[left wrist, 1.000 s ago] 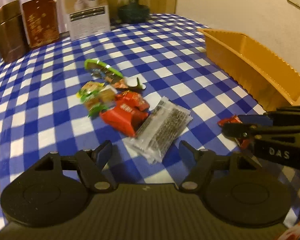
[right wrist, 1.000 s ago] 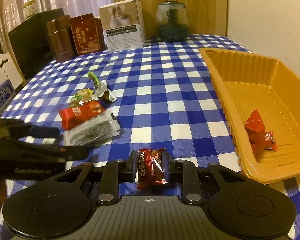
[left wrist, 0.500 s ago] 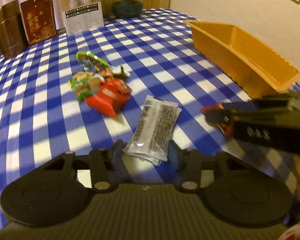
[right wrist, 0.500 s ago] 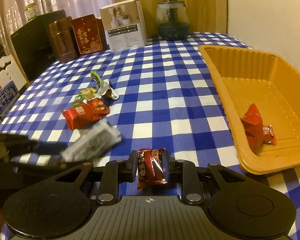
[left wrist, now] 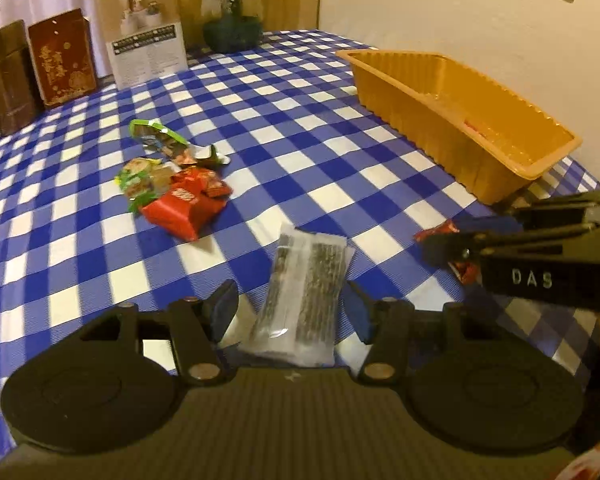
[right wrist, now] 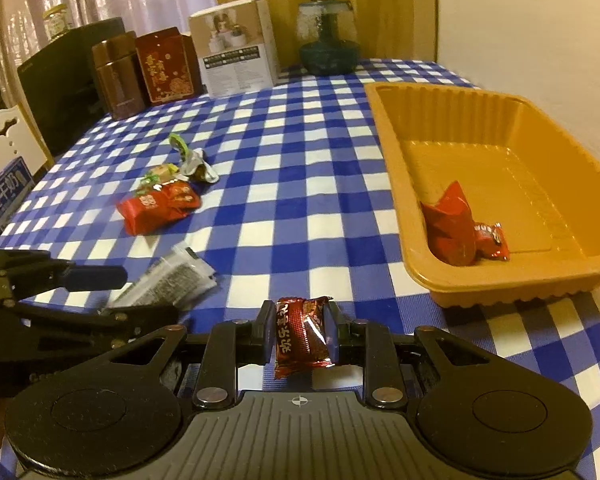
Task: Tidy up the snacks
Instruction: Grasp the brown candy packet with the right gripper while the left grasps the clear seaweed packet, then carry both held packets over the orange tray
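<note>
Blue-and-white checked cloth [right wrist: 300, 184] covers the whole table, with tins and boxes lined up along the far edge against a curtain and wooden panel.

Starting at the left, the left gripper [left wrist: 292, 308] has its jaws spread wide. A clear packet of dark seaweed sheets [left wrist: 304, 300] lies lengthwise in the gap between the blue fingers [left wrist: 222, 312], its near end reaching back toward the gripper body. From the left wrist view neither pad seems to press on it; whether the packet rests flat on the cloth or is lifted I cannot tell. From the right wrist view the same packet [right wrist: 172, 280] sits between that gripper's two black fingers.

Beyond it, toward the middle of the table, a loose heap of snacks [left wrist: 172, 184] lies on the cloth: a red pouch, green-wrapped sweets and a silver-lined wrapper, all touching or just beside one another.

Further right, the right gripper [right wrist: 300, 328] is closed tight on a dark red candy wrapper [right wrist: 300, 336], which stands upright between the pads above the cloth.

At the far right sits the orange tray [right wrist: 580, 272], near the wall. Inside it, against the near wall, a larger red pouch [right wrist: 450, 228] leans with a small red candy [right wrist: 492, 240] touching it. The rest of the tray floor is bare.
</note>
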Tool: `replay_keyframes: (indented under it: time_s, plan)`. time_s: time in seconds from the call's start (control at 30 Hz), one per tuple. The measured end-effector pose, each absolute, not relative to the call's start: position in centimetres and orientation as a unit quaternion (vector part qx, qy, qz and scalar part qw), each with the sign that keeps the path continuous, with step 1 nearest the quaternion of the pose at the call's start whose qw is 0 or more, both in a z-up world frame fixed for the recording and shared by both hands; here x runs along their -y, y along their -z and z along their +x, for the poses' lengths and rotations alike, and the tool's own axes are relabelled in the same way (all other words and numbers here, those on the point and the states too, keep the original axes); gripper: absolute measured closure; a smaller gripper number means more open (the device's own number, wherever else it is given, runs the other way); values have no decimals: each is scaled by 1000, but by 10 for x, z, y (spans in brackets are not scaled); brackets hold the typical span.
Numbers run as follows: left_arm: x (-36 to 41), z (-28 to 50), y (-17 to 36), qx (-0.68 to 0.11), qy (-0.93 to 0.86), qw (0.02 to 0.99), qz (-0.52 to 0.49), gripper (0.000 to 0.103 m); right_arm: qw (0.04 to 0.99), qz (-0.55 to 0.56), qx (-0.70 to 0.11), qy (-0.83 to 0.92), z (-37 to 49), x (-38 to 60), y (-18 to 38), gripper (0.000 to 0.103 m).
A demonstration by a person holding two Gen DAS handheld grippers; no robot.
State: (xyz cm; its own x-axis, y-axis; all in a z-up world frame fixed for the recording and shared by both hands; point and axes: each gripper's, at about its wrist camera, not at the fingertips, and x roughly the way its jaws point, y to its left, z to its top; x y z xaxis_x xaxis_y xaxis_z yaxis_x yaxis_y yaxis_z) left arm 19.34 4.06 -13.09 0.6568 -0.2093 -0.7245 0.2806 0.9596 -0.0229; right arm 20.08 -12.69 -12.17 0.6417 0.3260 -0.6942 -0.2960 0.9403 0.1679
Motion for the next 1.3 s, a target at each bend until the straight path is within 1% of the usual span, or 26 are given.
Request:
replay_keyframes:
  time_s: [0.07, 0.27, 0.6, 1.0, 1.3]
  plan:
    - [-38, 197, 134, -400, 139, 905, 44, 60, 906, 19, -387, -171, 202, 127, 122, 77]
    - [-38, 194, 135, -399, 134, 906, 42, 66, 906, 15, -386, -174, 202, 122, 124, 77]
    - [-43, 167, 122, -399, 82, 913, -17, 67, 910, 11, -374, -180, 194, 124, 115, 77]
    - [-34, 126, 96, -384, 38, 920, -64, 67, 920, 21, -352, -171, 158, 145, 90, 77]
    - [-25, 102, 78, -378, 27, 922, -79, 67, 924, 33, -342, -167, 132, 160, 74, 77]
